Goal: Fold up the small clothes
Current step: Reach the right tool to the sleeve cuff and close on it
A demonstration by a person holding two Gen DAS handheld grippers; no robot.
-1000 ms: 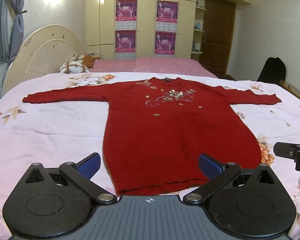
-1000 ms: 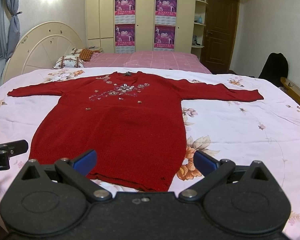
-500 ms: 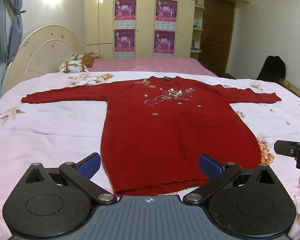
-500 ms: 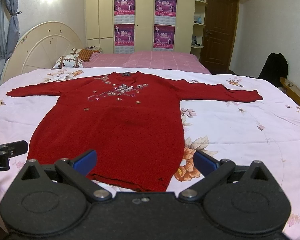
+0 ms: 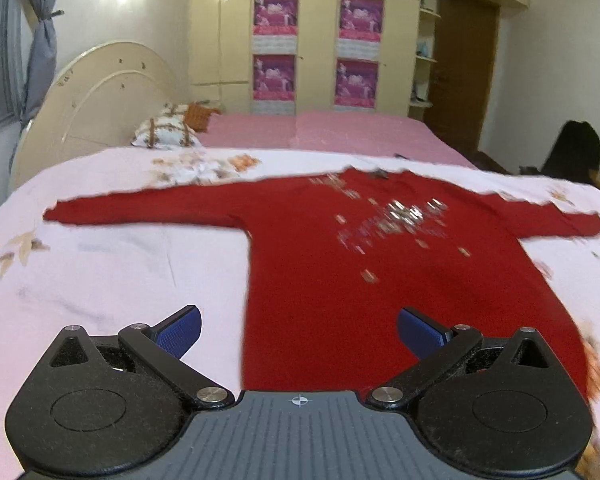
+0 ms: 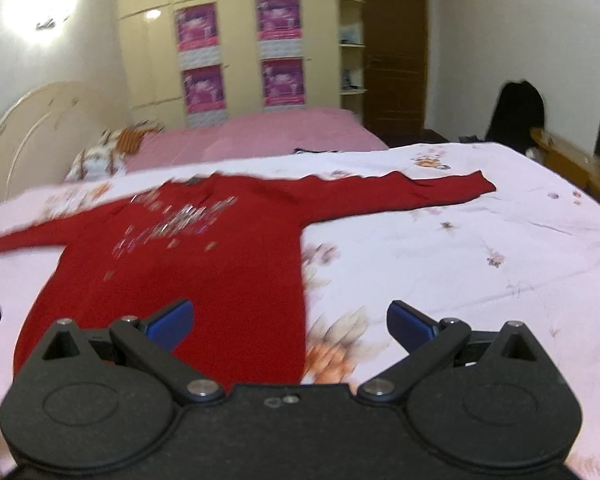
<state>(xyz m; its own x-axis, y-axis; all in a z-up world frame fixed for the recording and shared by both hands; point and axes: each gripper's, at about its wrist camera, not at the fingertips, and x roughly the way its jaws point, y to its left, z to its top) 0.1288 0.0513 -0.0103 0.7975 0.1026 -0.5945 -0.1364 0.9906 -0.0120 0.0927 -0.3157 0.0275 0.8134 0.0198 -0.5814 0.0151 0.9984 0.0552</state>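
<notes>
A red long-sleeved knit dress (image 5: 340,272) with silver beads on the chest lies flat on the bed, sleeves spread out; it also shows in the right wrist view (image 6: 204,264). My left gripper (image 5: 298,326) is open and empty, above the dress's left side near the hem. My right gripper (image 6: 290,320) is open and empty, above the dress's right edge. The hem is hidden behind both gripper bodies. Both views are blurred.
The bed has a pale pink floral sheet (image 5: 100,264). A second pink bed (image 5: 320,132), pillows (image 5: 168,136) and a cream headboard (image 5: 96,92) lie behind. A wardrobe with posters, a brown door (image 6: 394,52) and a dark chair (image 6: 516,112) stand at the back.
Both grippers have moved forward over the dress and apart, the left view turning left and the right view turning right. The hem has dropped out of sight. Both stay open.
</notes>
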